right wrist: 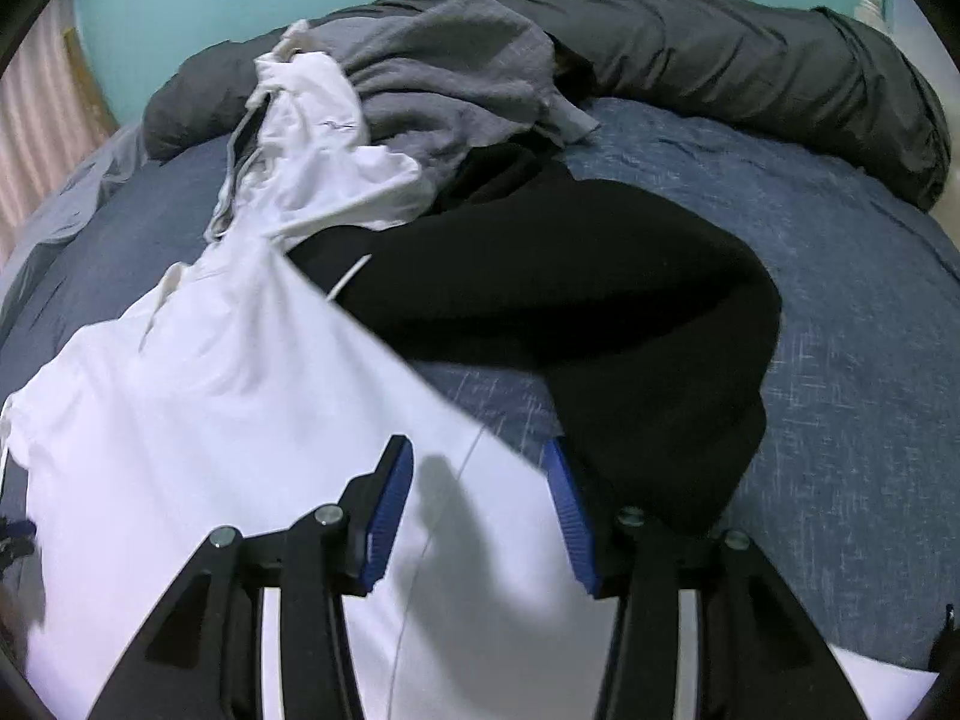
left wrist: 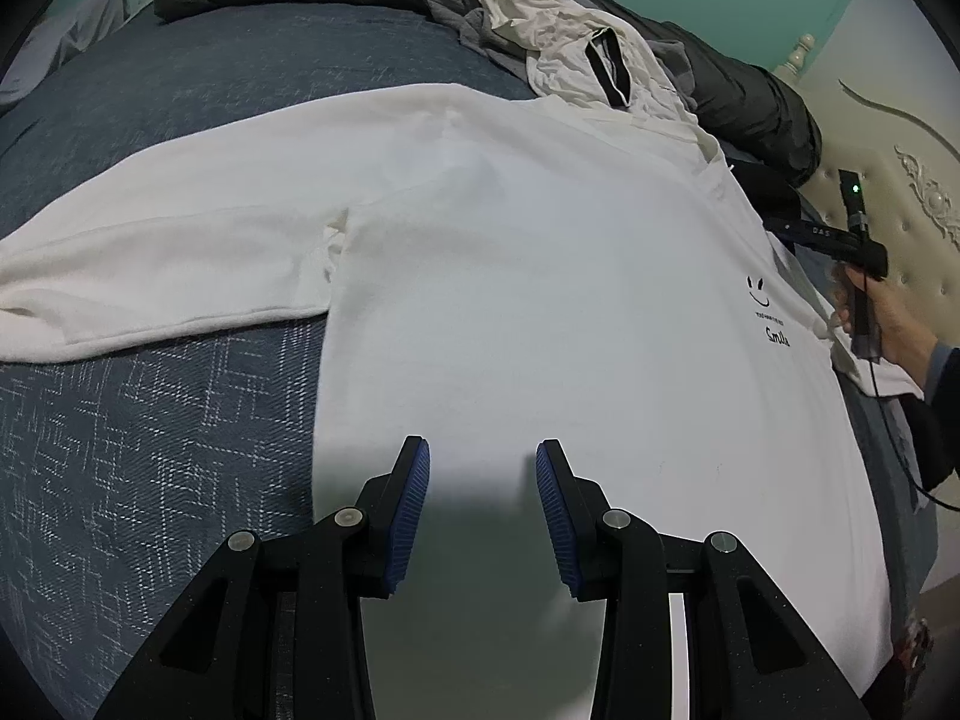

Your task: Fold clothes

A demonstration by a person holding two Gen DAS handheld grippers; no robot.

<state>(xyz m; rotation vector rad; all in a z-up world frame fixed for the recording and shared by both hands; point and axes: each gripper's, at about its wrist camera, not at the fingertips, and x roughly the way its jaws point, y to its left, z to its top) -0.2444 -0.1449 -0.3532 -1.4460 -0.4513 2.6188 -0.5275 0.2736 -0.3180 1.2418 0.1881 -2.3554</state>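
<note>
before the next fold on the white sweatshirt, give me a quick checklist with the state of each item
1. White sweatshirt spread flat on the bed: ok.
2. Long sleeve laid out to the side, ready to fold in: ok.
3. Left gripper jaws open, empty: ok.
4. Right gripper jaws open, empty: ok.
5. Black garment clear of the sweatshirt: not ok, they overlap.
6. Far sleeve position: cannot tell.

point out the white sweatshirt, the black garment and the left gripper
white sweatshirt (left wrist: 540, 276), left wrist view, middle of the chest
black garment (right wrist: 570, 300), right wrist view, its broad middle
left gripper (left wrist: 483, 450), left wrist view, between the fingertips
</note>
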